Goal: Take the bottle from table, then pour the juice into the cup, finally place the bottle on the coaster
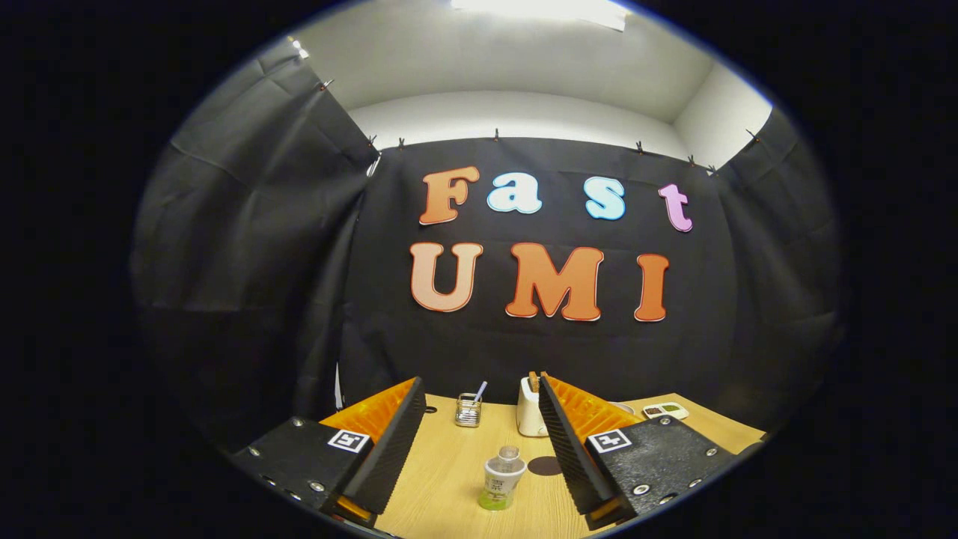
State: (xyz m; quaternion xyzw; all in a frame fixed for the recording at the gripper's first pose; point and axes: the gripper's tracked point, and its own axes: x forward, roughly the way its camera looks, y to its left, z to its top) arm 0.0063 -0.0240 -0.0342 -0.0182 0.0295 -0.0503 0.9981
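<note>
Your claw point(479, 389) hangs above the pale wooden worktop point(441, 479) with its two fingers spread wide, a broad gap between them, and nothing held; neither finger touches anything.

The small clear plastic bottle point(502, 479) with a pale label and a little greenish juice at the bottom stands upright in that gap, nearer your right finger than your left, on the part of the worktop closest to you. It is apart from both fingers. Its neck looks open at the top, though you cannot tell for certain whether a clear cap sits on it.

Just beside the bottle, a little farther in and hard against the inner edge of your right finger, lies a dark round flat coaster point(544, 466), partly hidden by that finger. The bottle stands off it, on bare wood.

Toward the far edge of the worktop, close to the black cloth wall point(524, 352), stands a small clear glass cup point(468, 411) with a straw or thin stick leaning out of it. To its right, near the tip of your right finger, is a white boxy appliance point(529, 415) with something brownish poking out of the top; what it is cannot be made out. Beyond your right finger, near the far right corner, lies a small flat white device point(665, 410) with dark panels.
</note>
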